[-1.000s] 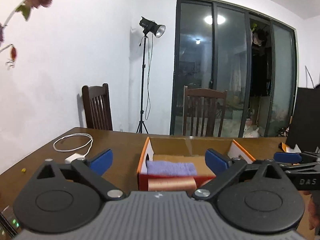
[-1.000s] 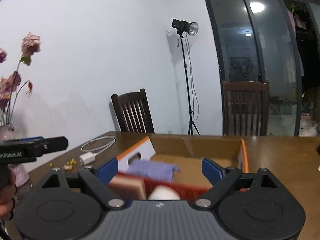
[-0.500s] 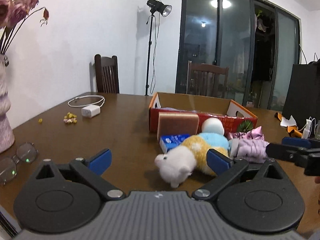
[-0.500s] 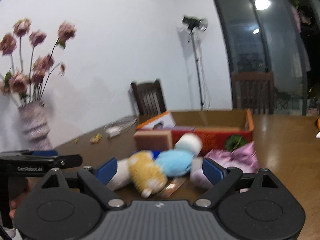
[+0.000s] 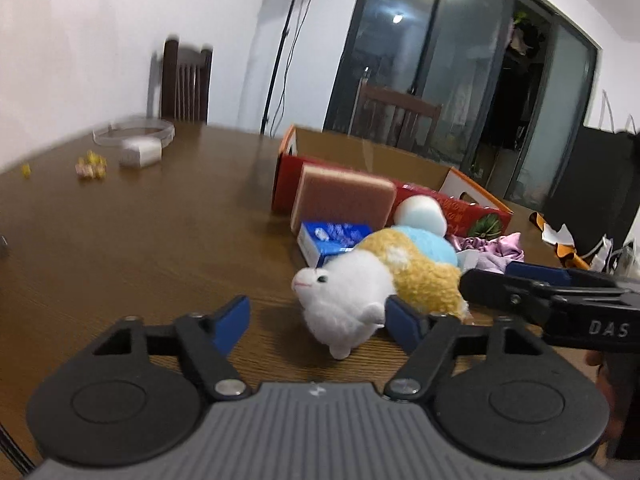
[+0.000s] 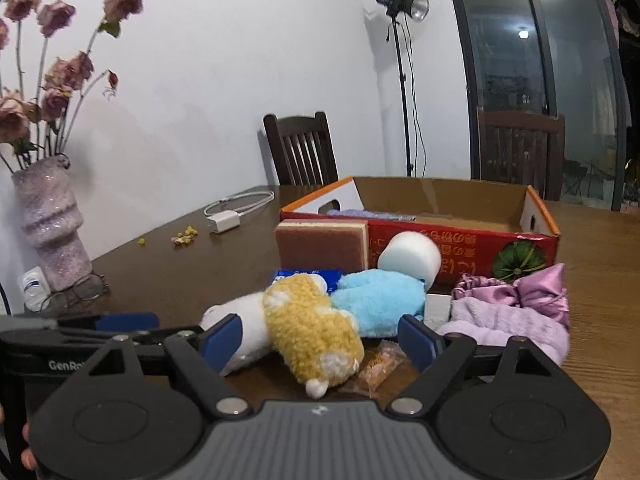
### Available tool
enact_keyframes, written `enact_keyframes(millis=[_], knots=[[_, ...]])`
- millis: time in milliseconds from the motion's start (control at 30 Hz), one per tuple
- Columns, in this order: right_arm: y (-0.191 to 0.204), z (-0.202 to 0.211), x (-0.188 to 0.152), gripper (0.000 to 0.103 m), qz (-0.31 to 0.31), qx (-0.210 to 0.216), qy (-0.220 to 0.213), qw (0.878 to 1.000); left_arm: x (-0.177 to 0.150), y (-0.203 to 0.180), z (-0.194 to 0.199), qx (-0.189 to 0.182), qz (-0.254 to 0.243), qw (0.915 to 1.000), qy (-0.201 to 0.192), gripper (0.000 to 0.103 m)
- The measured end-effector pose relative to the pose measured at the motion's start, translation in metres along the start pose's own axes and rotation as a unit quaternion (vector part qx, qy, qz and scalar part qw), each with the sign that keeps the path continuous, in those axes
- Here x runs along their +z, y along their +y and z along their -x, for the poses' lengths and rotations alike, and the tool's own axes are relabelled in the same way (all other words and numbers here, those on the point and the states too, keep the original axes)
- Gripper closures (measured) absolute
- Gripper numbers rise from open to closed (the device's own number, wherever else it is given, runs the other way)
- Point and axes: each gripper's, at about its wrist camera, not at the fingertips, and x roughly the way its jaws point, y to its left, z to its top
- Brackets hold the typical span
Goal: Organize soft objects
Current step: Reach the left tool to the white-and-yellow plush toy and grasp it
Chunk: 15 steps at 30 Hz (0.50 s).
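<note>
Plush toy (image 5: 384, 276) lies on its side on the table (image 5: 140, 240), near side of the soft pile, white head toward the left gripper (image 5: 316, 316).
Left gripper: jaws spread, just been narrowing; head sits between and just past the tips, nothing pinched. Its right pad looks close to the head, but contact can't be called from the blurred frame.
Right gripper (image 6: 320, 336): jaws also spread and just been narrowing, yellow midsection of the toy between them, no squeeze showing.
Beyond the toy: small crinkly snack packet (image 6: 376, 364) under its near end, blue tissue pack (image 5: 332, 238), brown sponge (image 6: 322, 245) leaning on the red cardboard box (image 6: 460, 248), white foam cylinder (image 6: 410, 256), purple fabric bundle (image 6: 512, 304) to the right. Box already holds a lilac cloth (image 6: 352, 213) at its far left.
Handling call: toy is light, squashy, fuzzy, not fragile. Pile will compress, so pads need to close deep. Best hold is across the thick yellow body, not the head or a foot, else it flops and swings. Watch for dragging the packet along.
</note>
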Motion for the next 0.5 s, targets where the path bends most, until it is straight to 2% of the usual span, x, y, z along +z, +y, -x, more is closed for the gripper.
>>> enact_keyframes(millis=[67, 200, 300, 367, 500], knots=[[-0.005, -0.015, 0.003, 0.028, -0.006, 0.009, 0.009, 1.000, 0.002, 0.009, -0.007, -0.015, 0.020, 0.9996, 0.012, 0.031], [-0.011, -0.041, 0.009, 0.031, -0.014, 0.025, 0.030, 0.999, 0.005, 0.019, -0.015, -0.038, 0.047, 0.9979, 0.022, 0.034], [-0.012, -0.053, 0.009, 0.043, -0.021, 0.044, 0.049, 0.998, 0.006, 0.024, -0.020, -0.057, 0.069, 0.9956, 0.027, 0.046], [-0.013, -0.060, 0.007, 0.048, -0.028, 0.056, 0.066, 0.996, 0.007, 0.026, -0.023, -0.071, 0.083, 0.9936, 0.029, 0.061], [-0.012, -0.058, 0.005, 0.056, -0.032, 0.073, 0.067, 0.995, 0.011, 0.020, -0.016, -0.061, 0.081, 0.9947, 0.012, 0.061]])
